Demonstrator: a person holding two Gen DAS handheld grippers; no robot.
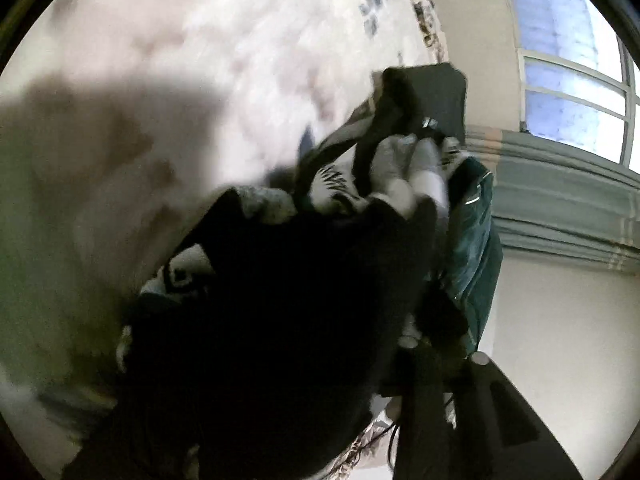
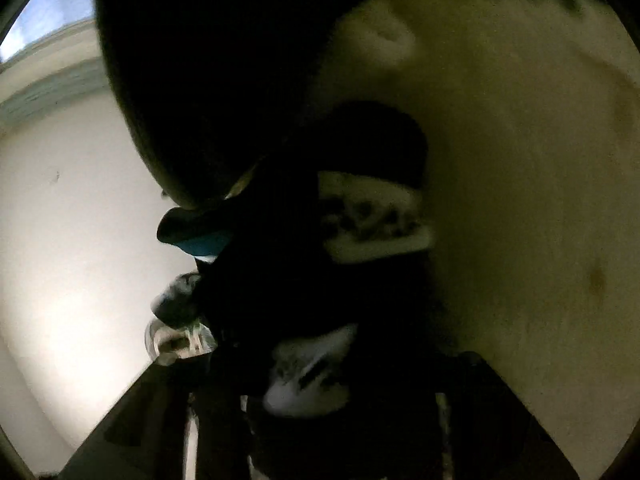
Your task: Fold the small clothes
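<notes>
The dark garment with the white patterned band [image 1: 280,320] hangs bunched in the air between both tools, above the pale mottled bedding [image 1: 180,60]. The left gripper [image 1: 432,344] looks buried in cloth; I cannot tell whether its tongs are pinching. Same for the right gripper [image 2: 320,392], smothered by fabric [image 2: 372,216]. It seems mid-lift; next it needs spreading flat before any of the 2 folds.

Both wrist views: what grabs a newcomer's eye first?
In the left wrist view, a dark garment with a white patterned band fills the lower centre, blurred, over a pale patterned surface; a bright window sits at upper right. In the right wrist view the same dark cloth blocks the middle, its white band standing out against a pale wall at left.
</notes>
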